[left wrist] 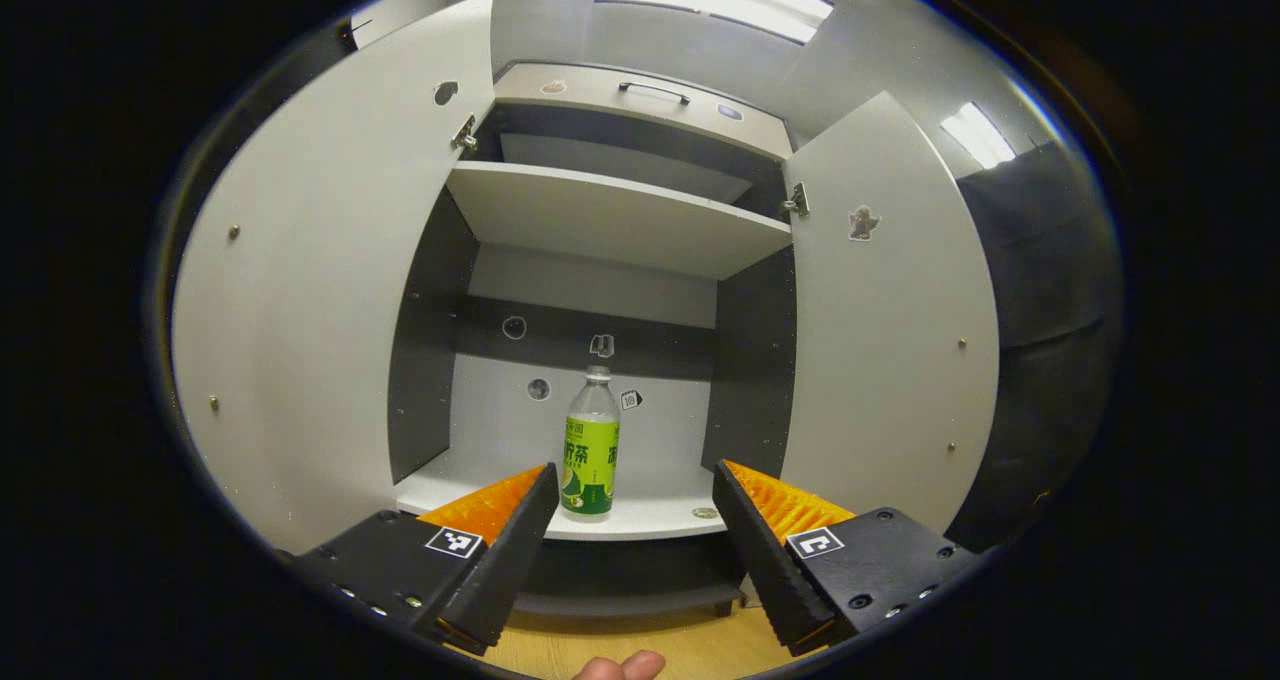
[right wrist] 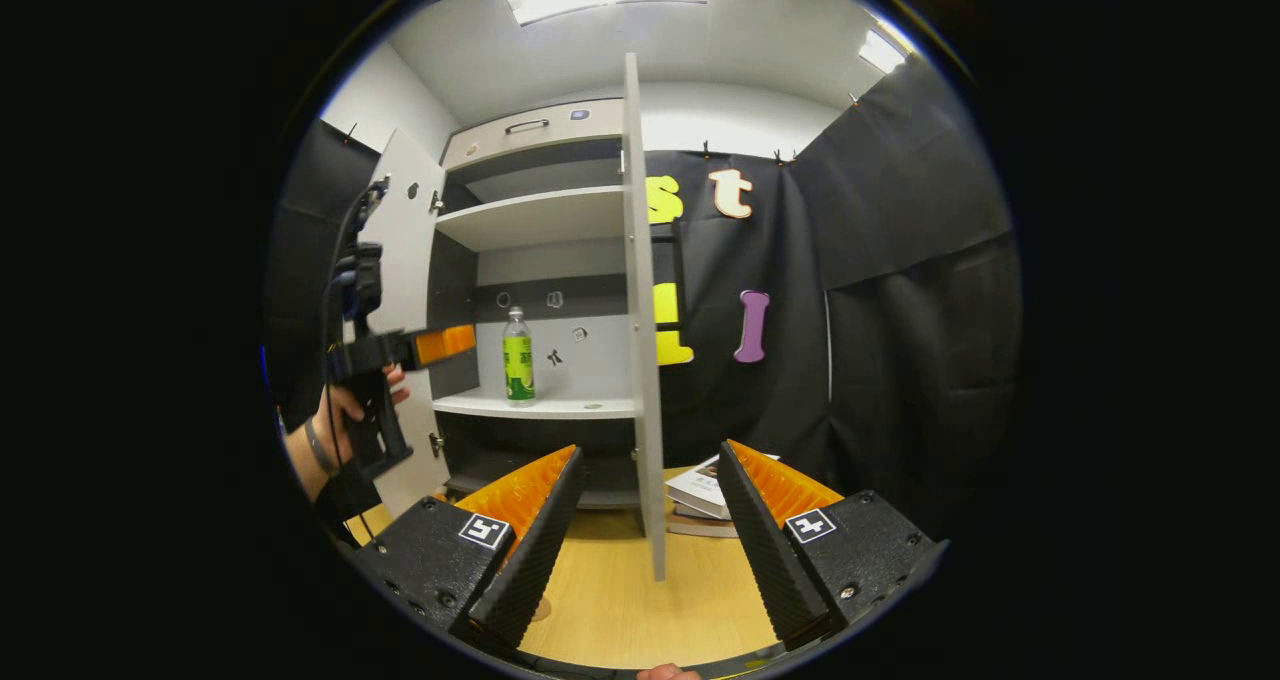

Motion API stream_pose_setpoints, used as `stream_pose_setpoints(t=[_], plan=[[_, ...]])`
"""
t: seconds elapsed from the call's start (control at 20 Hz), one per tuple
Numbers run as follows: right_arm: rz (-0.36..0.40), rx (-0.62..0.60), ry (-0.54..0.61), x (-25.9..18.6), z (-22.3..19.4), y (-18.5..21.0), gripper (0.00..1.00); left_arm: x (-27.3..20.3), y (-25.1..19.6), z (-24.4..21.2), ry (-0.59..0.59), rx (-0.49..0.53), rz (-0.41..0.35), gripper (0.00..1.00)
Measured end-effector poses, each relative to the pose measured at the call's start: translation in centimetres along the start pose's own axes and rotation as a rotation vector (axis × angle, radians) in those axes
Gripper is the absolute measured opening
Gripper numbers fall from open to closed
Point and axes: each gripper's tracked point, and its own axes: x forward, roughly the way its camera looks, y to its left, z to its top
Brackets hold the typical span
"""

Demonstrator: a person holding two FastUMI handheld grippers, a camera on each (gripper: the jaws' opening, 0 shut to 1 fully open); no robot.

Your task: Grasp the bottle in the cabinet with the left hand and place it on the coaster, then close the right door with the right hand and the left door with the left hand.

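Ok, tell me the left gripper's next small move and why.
Probably ease the left gripper straight forward into the cabinet. It is open, and the bottle stands upright on the lower shelf ahead, between its fingers in view but not yet touched; both doors are open.

Left gripper (left wrist: 635, 480) and right gripper (right wrist: 650, 460), both raised, jaws wide apart, holding nothing.
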Motion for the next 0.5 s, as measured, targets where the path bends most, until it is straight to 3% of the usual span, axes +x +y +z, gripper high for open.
stream_pose_setpoints(t=[0.05, 0.1, 0.2, 0.25, 0.3, 0.5], plan=[[-0.019, -0.001, 0.004, -0.1, -0.1, -0.6, 0.82, 1.4, 0.3, 0.1, 0.006, -0.005, -0.006, 0.95], [-0.037, 0.002, 0.009, -0.2, -0.4, -1.4, 0.82, 2.6, 0.7, 0.2, 0.012, -0.003, -0.008, 0.99], [-0.068, 0.014, 0.02, -0.1, -0.7, -2.5, 0.82, 5.0, 1.6, -0.1, 0.031, 0.015, 0.003, 0.94], [-0.081, 0.02, 0.022, -0.1, -0.7, -3.0, 0.82, 6.1, 2.1, -0.2, 0.034, 0.022, 0.014, 0.99], [-0.095, 0.024, 0.024, 0.0, -0.7, -3.5, 0.82, 7.2, 2.6, -0.3, 0.036, 0.023, 0.025, 0.95], [-0.148, 0.023, 0.027, 0.3, -0.8, -5.0, 0.82, 11.1, 3.9, -1.6, 0.057, 0.021, 0.028, 0.95]])
